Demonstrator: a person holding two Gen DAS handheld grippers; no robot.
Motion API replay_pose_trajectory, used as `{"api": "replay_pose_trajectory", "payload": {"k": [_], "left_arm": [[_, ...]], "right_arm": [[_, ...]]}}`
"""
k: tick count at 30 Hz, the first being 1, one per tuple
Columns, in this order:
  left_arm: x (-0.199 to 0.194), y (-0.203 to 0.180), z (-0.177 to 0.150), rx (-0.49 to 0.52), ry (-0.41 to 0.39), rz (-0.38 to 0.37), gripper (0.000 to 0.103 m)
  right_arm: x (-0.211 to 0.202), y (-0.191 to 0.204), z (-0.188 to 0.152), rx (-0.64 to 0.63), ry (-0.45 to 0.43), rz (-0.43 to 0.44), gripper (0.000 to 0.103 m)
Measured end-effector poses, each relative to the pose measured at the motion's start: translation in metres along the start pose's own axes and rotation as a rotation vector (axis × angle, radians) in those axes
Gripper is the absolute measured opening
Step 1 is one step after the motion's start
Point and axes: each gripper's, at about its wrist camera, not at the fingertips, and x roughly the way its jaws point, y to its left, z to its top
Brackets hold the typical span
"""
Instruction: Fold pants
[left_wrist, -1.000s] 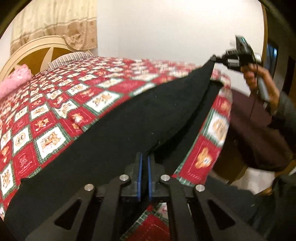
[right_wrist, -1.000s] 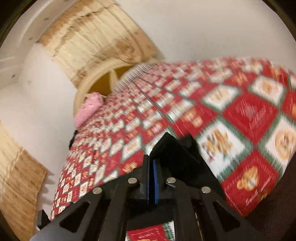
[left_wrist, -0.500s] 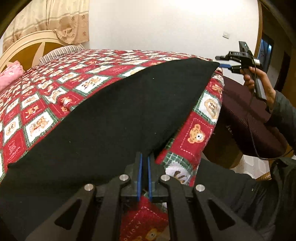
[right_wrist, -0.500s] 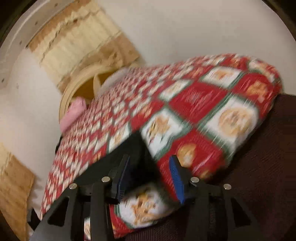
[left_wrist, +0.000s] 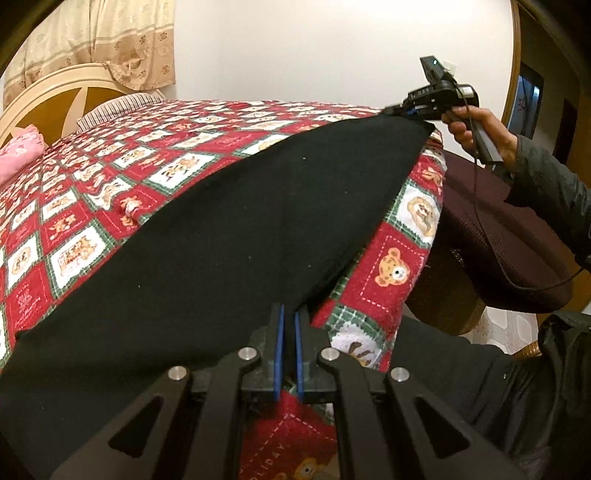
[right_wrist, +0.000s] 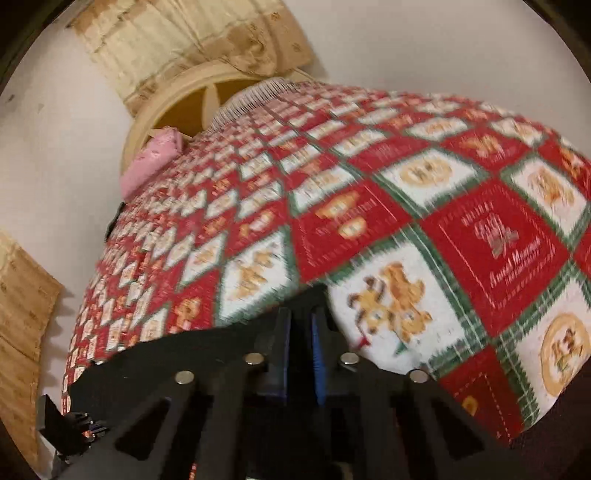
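Observation:
Black pants (left_wrist: 240, 229) lie flat across the near side of a red patchwork quilt (left_wrist: 92, 206). My left gripper (left_wrist: 288, 317) is shut on their near corner at the bed's edge. Far right, a hand (left_wrist: 480, 129) holds my right gripper (left_wrist: 400, 110) at the pants' far corner. In the right wrist view the right gripper (right_wrist: 300, 317) has its jaws closing, almost together, with the black cloth (right_wrist: 184, 354) between the blue pads. The quilt (right_wrist: 369, 206) stretches beyond it.
A cream headboard (left_wrist: 44, 107), a pink pillow (left_wrist: 18, 155) and a striped pillow (left_wrist: 118, 107) are at the bed's far end. A dark maroon seat (left_wrist: 498, 240) stands close beside the bed's right edge. The person's dark sleeve (left_wrist: 546, 192) reaches over it.
The right gripper opened and dropped its raised corner, so the pants fell flat. It then came back to that corner with its jaws nearly together. The left gripper sank a little, still gripping.

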Motion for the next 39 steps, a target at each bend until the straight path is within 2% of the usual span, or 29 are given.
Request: {"api": "replay_pose_trajectory", "payload": {"k": [3,7,9,11,13,14,15,17,20,23,24,25,26,31,34,35,38,39], "left_arm": [[0.001,0.0,0.0,0.004,-0.002,-0.004,0.006],[0.006,-0.002,-0.001,0.007,0.009,-0.005,0.006],[0.008,-0.003,-0.001,0.011,0.015,-0.004,0.006],[0.011,-0.004,0.0,0.017,0.02,0.001,0.006],[0.011,-0.004,0.001,0.02,0.021,0.011,0.006],[0.01,-0.004,0.001,0.02,0.018,0.013,0.006],[0.009,-0.004,0.001,0.021,0.015,0.014,0.006],[0.008,-0.004,0.0,0.021,0.008,0.016,0.006],[0.008,-0.005,-0.002,0.023,0.004,0.02,0.006],[0.011,-0.005,-0.003,0.024,0.012,0.026,0.006],[0.011,-0.005,-0.002,0.022,0.015,0.027,0.006],[0.011,-0.005,-0.002,0.024,0.016,0.03,0.006],[0.01,-0.005,-0.002,0.023,0.015,0.032,0.006],[0.004,0.0,-0.001,0.002,0.008,0.009,0.006],[0.013,-0.001,-0.003,0.002,0.023,0.016,0.009],[0.013,-0.001,-0.004,-0.002,0.024,0.022,0.009],[0.004,-0.002,-0.006,-0.013,-0.001,0.036,0.012],[0.0,-0.003,-0.007,-0.009,-0.007,0.048,0.017]], "right_arm": [[-0.021,0.017,0.002,-0.083,-0.088,-0.026,0.008],[-0.023,0.033,0.008,-0.145,-0.147,-0.09,0.008],[-0.008,0.03,0.013,-0.137,-0.121,-0.113,0.008],[0.013,0.016,0.013,-0.133,-0.08,-0.179,0.008],[0.024,0.0,0.01,-0.061,-0.041,-0.153,0.008],[0.02,-0.006,0.008,-0.035,-0.057,-0.136,0.015],[0.011,-0.01,0.006,-0.011,-0.073,-0.14,0.031],[-0.009,-0.015,-0.002,0.025,-0.099,-0.132,0.043],[-0.038,-0.019,-0.02,0.049,-0.114,-0.075,0.043],[-0.043,-0.016,-0.037,0.043,-0.089,-0.053,0.042],[-0.04,-0.015,-0.041,0.043,-0.071,-0.046,0.023],[-0.035,-0.014,-0.045,0.033,-0.054,-0.048,0.009],[-0.034,-0.009,-0.048,0.011,-0.057,-0.071,0.006],[-0.047,0.007,-0.054,-0.069,-0.13,-0.141,0.006],[-0.03,-0.009,-0.055,-0.04,-0.086,-0.203,0.006],[-0.027,-0.012,-0.055,-0.034,-0.085,-0.2,0.007],[-0.033,-0.014,-0.055,-0.017,-0.098,-0.222,0.025],[-0.036,-0.013,-0.055,-0.016,-0.104,-0.232,0.026]]}}
